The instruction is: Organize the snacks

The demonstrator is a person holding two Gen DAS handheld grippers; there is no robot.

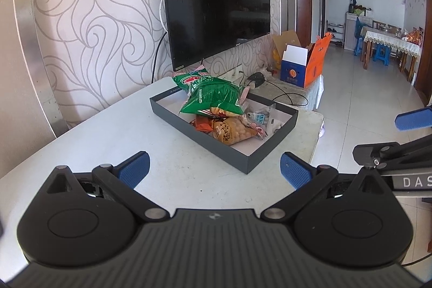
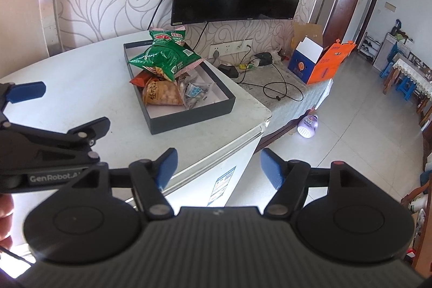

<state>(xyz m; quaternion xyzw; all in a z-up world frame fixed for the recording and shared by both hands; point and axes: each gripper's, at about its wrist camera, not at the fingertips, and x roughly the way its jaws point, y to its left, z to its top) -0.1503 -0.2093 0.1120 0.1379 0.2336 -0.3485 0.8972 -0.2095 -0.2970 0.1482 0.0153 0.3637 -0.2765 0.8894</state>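
Sitting on the white table (image 1: 89, 142) is a dark box (image 1: 216, 142) with low walls, and the snacks are piled inside it. It lies past both tongs, toward the wall with the TV (image 1: 216, 2).

Two green bags (image 1: 213, 96) lie on top of the pile, at the far end of the box. One of them leans over the far wall of the box. A yellow bag of round snacks (image 1: 232, 131) lies under them, nearer to us. An orange packet (image 1: 202, 123) peeks out just left of the yellow bag. Some small clear packets (image 1: 262, 118) lie to the right of the yellow bag. The near end of the box shows its bare white floor.

The left tongs (image 1: 214, 169) are wide open and hold nothing. They hang over the near part of the table, apart from the box.

The right tongs (image 2: 217, 166) are wide open too, with nothing between them. They hang near the right edge of the table, with the floor below.

Right of the table sits a low shelf with black cables (image 2: 275, 88) and an orange and blue box (image 2: 321, 64). A purple bottle (image 2: 307, 126) lies on the floor.
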